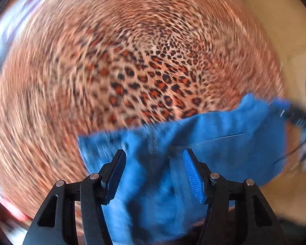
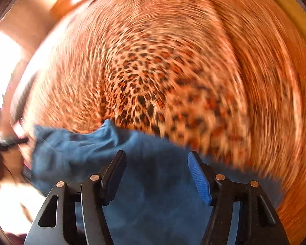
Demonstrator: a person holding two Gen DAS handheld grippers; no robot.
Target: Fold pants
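Note:
Blue pants (image 1: 214, 130) lie bunched on a leopard-print cover (image 1: 132, 71). In the left wrist view my left gripper (image 1: 155, 155) is open, its jaws wide apart just over the blue cloth, which shows between them. In the right wrist view the pants (image 2: 153, 173) spread under my right gripper (image 2: 157, 157), which is also open with cloth visible between the jaws. Neither gripper pinches the cloth. The other gripper shows as a dark blurred shape at the right edge of the left wrist view (image 1: 304, 118) and at the left edge of the right wrist view (image 2: 8, 140). Both views are motion-blurred.
The leopard-print cover (image 2: 153, 81) fills most of both views. A beige surface (image 1: 285, 40) lies beyond it at the right. A red strip (image 1: 14, 208) runs along the cover's lower left edge. Bright light falls at the left of the right wrist view (image 2: 2, 65).

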